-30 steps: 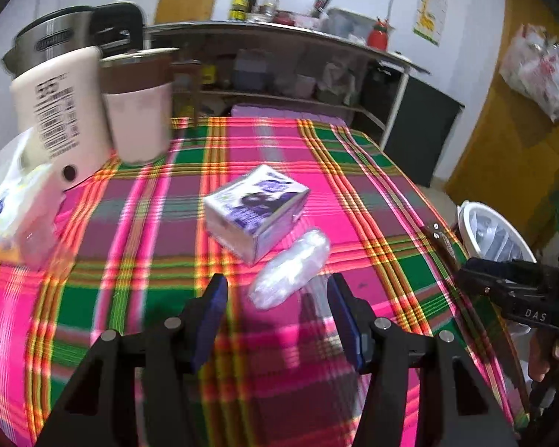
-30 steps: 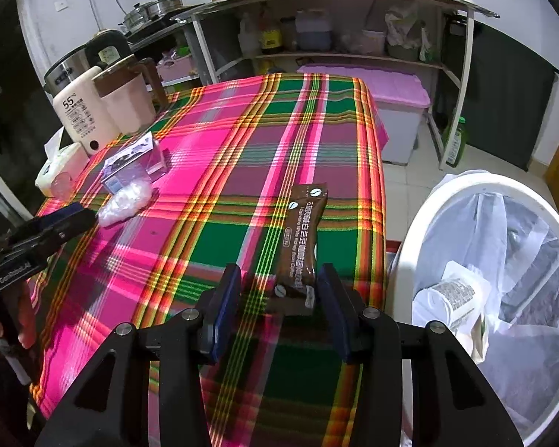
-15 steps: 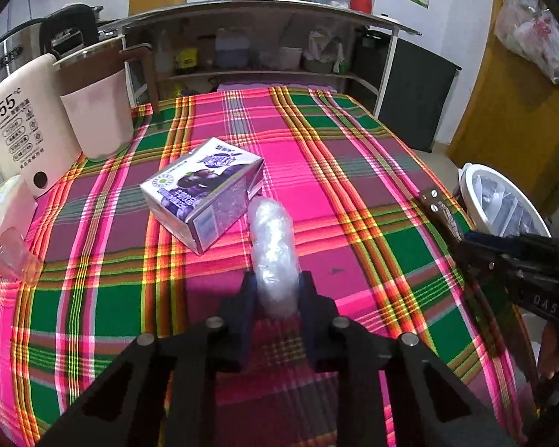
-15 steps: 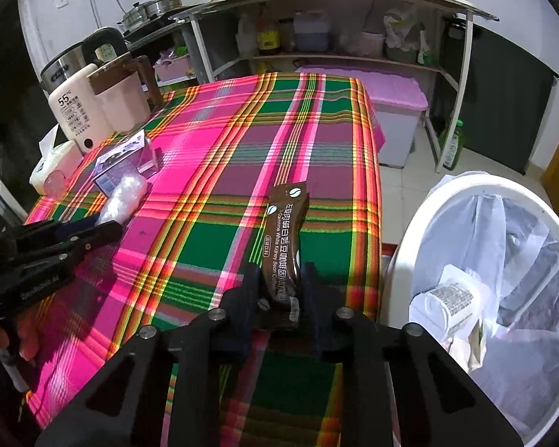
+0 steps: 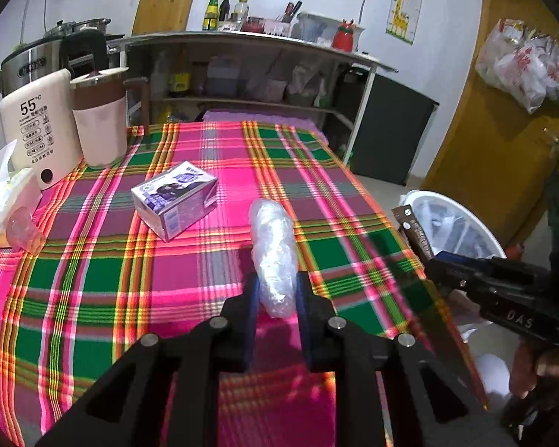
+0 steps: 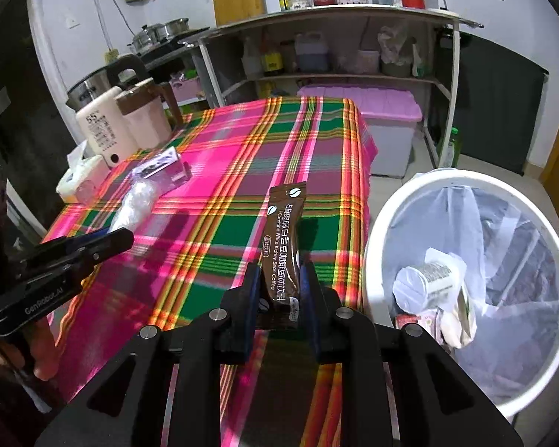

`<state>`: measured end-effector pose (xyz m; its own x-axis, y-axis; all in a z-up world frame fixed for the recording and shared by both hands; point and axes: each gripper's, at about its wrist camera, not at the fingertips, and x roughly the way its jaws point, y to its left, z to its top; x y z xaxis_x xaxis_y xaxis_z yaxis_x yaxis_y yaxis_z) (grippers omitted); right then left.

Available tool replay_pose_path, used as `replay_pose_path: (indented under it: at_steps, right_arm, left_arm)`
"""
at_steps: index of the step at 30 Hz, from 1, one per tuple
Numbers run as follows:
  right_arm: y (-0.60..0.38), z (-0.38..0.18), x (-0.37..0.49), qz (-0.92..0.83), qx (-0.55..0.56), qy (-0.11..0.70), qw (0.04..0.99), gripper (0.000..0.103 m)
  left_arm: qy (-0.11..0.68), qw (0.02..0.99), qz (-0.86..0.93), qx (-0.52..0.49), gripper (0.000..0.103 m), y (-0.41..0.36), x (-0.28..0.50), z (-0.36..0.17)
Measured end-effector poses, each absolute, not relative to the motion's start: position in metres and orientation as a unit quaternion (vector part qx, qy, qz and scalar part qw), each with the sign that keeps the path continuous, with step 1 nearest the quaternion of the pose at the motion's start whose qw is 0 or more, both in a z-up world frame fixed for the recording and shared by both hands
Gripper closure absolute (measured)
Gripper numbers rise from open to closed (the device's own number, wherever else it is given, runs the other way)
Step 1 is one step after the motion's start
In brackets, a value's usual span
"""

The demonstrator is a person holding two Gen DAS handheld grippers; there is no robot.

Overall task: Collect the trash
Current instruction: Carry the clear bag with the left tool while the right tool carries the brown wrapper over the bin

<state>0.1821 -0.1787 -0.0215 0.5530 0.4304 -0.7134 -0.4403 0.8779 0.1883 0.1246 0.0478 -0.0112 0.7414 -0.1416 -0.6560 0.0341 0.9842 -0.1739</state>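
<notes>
My left gripper (image 5: 277, 292) is shut on a crumpled clear plastic wrap (image 5: 274, 249) and holds it above the plaid tablecloth (image 5: 167, 279). My right gripper (image 6: 281, 285) is shut on a brown coffee sachet (image 6: 283, 238), raised over the table's right edge. The white trash bin (image 6: 376, 238) with a plastic liner stands just right of it and holds several pieces of trash. A purple carton (image 5: 175, 199) lies on the cloth. The left gripper and wrap (image 6: 136, 205) also show in the right wrist view.
A white kettle (image 5: 37, 130), a pink jug (image 5: 100, 123) and a tissue pack (image 5: 0, 197) stand at the table's far left. A small clear cup (image 5: 24, 231) lies beside the tissues. A shelf unit (image 5: 261, 74) is behind the table.
Both grippers went from open to shut, the left on the plastic wrap, the right on the coffee sachet. Both items have since been lifted off the cloth.
</notes>
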Motion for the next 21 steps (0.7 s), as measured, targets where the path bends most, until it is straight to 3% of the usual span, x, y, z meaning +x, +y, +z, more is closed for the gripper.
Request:
replay_pose_path:
  at_steps: [21]
  right_arm:
    - [-0.236, 0.002, 0.142, 0.220, 0.028, 0.377, 0.899, 0.080]
  left_arm:
    - [0.342, 0.931, -0.106, -0.065, 0.083, -0.012, 0.100, 0.011]
